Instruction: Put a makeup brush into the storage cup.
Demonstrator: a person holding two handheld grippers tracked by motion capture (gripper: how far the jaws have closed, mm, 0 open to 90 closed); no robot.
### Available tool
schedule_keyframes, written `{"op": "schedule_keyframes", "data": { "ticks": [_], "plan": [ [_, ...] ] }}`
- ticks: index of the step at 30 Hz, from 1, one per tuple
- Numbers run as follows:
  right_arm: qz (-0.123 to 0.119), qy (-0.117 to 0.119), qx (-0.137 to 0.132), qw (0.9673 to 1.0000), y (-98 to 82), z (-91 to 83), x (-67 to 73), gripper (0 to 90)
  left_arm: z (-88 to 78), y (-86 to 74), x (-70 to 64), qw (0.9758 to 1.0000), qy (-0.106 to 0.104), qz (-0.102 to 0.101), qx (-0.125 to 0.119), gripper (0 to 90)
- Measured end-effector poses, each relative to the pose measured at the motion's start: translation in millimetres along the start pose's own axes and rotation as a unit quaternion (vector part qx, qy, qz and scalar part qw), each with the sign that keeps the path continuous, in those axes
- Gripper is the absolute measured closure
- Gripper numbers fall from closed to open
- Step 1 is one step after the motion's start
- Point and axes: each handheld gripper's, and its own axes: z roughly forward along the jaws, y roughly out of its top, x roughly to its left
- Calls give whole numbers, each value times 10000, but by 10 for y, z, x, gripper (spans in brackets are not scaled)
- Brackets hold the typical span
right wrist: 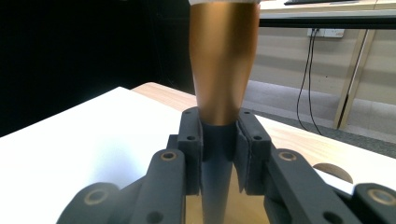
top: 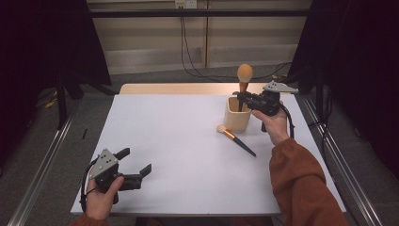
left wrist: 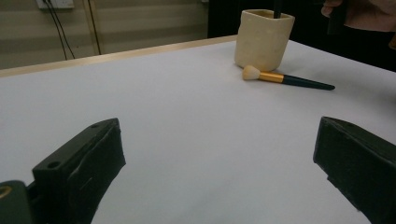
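Big brush (top: 244, 75) stood upright over the cup (top: 236, 117) at far right of the table (top: 179, 141), its lower handle hidden by the cup, clenched in right tool (top: 241, 98). Small brush (top: 235, 140) lay just near the cup. Left tool (top: 136, 165) gaped, empty, near left.

A small brush (top: 235, 138) lies on the white table (top: 179, 141), near its right edge, bristles just beside a cup. Behind the far edge, cables (top: 188, 56) hang from a wall socket (top: 185, 4) (floor grey), and metal rails (top: 40, 174) flank both sides.
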Motion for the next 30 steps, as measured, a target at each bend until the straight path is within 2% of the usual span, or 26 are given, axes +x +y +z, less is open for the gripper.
{"op": "schedule_keyframes", "data": {
  "ticks": [5, 21, 30],
  "plan": [
    [-41, 35, 79, 10000, -59, 22, 16, 753, -6, 2, -4, 10000, -2, 5, -18, 16],
    [63, 4, 254, 9997, -217, 56, -43, 752, -7, 2, 1, 10000, -4, -31, -43, 17],
    [76, -44, 392, 9992, -252, 63, -52, 752, -10, 2, 12, 10000, 44, -57, -53, 17]
  ]
}}
